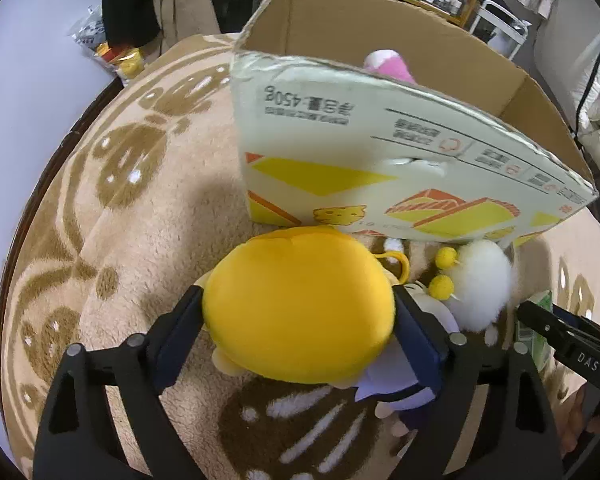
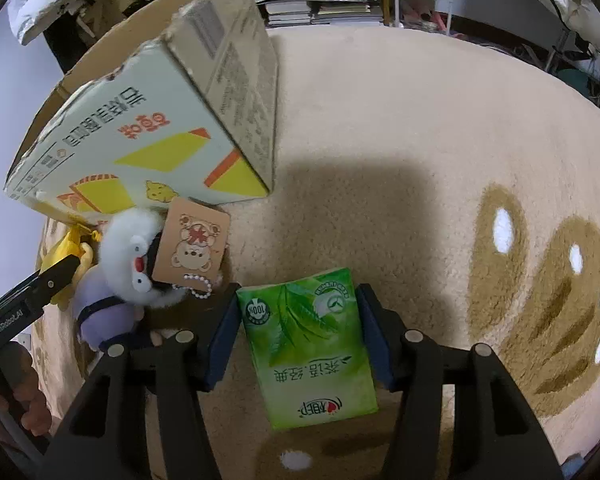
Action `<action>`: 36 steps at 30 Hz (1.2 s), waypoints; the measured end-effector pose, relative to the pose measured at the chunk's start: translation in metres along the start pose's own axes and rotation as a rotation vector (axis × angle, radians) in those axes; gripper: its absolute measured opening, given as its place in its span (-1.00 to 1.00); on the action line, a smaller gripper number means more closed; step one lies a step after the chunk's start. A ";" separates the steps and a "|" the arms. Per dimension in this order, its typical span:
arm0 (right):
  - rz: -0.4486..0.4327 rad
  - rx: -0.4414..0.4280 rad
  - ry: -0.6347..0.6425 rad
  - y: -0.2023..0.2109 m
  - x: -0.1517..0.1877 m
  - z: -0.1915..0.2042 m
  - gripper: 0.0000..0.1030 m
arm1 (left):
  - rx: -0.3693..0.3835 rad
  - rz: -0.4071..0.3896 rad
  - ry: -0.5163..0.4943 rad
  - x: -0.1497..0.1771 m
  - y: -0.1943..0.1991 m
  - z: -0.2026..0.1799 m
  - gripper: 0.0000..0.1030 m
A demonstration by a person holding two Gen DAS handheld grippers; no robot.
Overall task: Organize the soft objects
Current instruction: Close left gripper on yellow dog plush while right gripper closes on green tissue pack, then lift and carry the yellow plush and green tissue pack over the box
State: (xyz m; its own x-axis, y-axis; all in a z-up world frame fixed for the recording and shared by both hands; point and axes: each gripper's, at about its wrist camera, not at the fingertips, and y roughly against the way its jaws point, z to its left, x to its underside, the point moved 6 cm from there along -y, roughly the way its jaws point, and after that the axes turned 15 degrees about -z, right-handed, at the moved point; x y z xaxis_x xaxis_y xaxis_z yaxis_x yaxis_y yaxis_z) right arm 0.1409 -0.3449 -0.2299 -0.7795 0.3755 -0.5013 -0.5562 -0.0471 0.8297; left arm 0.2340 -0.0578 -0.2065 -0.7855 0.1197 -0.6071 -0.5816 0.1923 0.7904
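My left gripper (image 1: 298,312) is shut on a yellow plush toy (image 1: 300,304), just in front of the open cardboard box (image 1: 380,152). A pink plush (image 1: 388,65) lies inside the box. A white fluffy doll with a purple body (image 1: 480,284) lies next to the yellow plush, against the box; it also shows in the right wrist view (image 2: 128,256) with a paper tag (image 2: 194,246). My right gripper (image 2: 298,322) has its jaws against both sides of a green tissue pack (image 2: 306,344) that lies on the rug.
A beige rug with brown patterns (image 2: 440,160) covers the surface. The cardboard box (image 2: 148,132) stands at the left of the right wrist view. Shelves with books and clutter (image 2: 332,0) stand behind. A bag of snacks (image 1: 112,52) lies far left.
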 end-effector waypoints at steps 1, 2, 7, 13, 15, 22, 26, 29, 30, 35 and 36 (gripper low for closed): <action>-0.001 -0.001 0.000 0.000 0.001 0.002 0.17 | -0.002 -0.002 -0.008 0.000 0.000 -0.001 0.71; -0.003 -0.001 -0.001 0.000 0.001 0.003 0.17 | -0.003 -0.004 -0.014 0.000 0.001 -0.002 0.70; -0.007 -0.011 -0.009 0.000 0.000 0.005 0.17 | 0.001 -0.005 -0.002 0.001 0.001 -0.001 0.63; -0.011 -0.023 0.008 0.001 0.000 0.010 0.17 | 0.004 -0.012 0.009 0.005 0.007 -0.002 0.58; -0.010 -0.052 0.005 0.001 0.000 0.017 0.17 | -0.010 -0.020 -0.006 0.005 0.010 -0.003 0.58; -0.053 -0.068 0.038 0.005 -0.003 0.027 0.16 | -0.055 -0.049 -0.009 0.007 0.019 -0.004 0.58; -0.080 -0.046 0.040 0.011 -0.006 0.025 0.16 | -0.060 -0.057 -0.031 0.008 0.027 -0.005 0.57; -0.116 -0.062 0.022 0.019 -0.012 0.024 0.16 | -0.063 -0.075 -0.038 0.008 0.036 -0.006 0.56; -0.131 -0.071 0.022 0.023 -0.013 0.025 0.16 | -0.067 -0.079 -0.038 0.008 0.038 -0.006 0.55; -0.176 -0.115 0.048 0.035 -0.016 0.036 0.16 | -0.078 -0.080 -0.025 0.013 0.050 -0.007 0.55; -0.186 -0.122 0.056 0.038 -0.016 0.038 0.16 | -0.084 -0.088 -0.021 0.015 0.055 -0.007 0.55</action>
State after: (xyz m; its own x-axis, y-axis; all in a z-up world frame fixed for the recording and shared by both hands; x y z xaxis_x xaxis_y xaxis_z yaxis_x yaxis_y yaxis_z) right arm 0.1434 -0.3178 -0.1810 -0.6731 0.3363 -0.6587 -0.7200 -0.0946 0.6875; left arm 0.1893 -0.0522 -0.1717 -0.7269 0.1264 -0.6750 -0.6642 0.1207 0.7378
